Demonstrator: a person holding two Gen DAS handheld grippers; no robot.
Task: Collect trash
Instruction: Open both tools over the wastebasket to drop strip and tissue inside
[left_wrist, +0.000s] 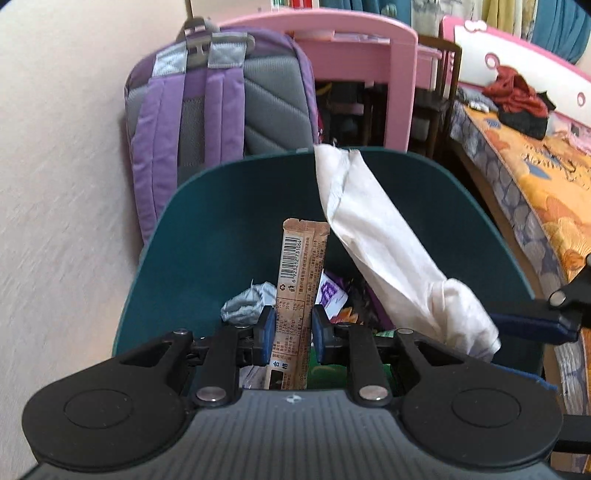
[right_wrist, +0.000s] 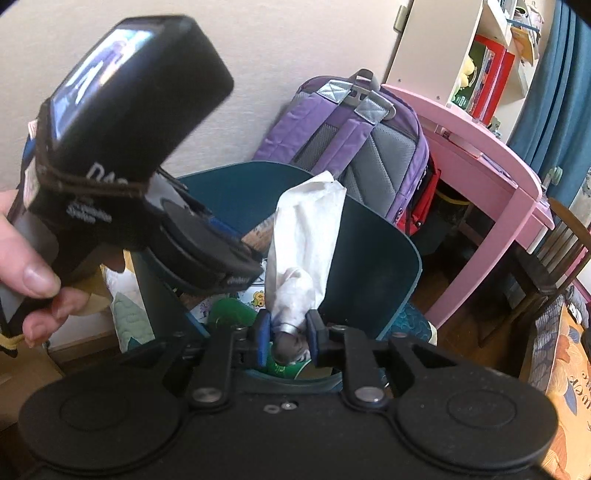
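A dark teal trash bin (left_wrist: 207, 236) stands open below both grippers, with wrappers and crumpled paper inside. My left gripper (left_wrist: 289, 334) is shut on a brown snack wrapper (left_wrist: 299, 266) with a barcode, held upright over the bin. My right gripper (right_wrist: 284, 336) is shut on the lower end of a white paper wrapper (right_wrist: 306, 225), which rises over the bin (right_wrist: 373, 266). The same white wrapper (left_wrist: 384, 251) slants across the left wrist view. The left gripper's body (right_wrist: 122, 155) and the hand fill the left of the right wrist view.
A purple and grey backpack (left_wrist: 207, 107) leans on the wall behind the bin. A pink desk (right_wrist: 491, 162) stands to the right with a wooden chair (right_wrist: 554, 243). A bed with an orange cover (left_wrist: 535, 177) lies at the far right.
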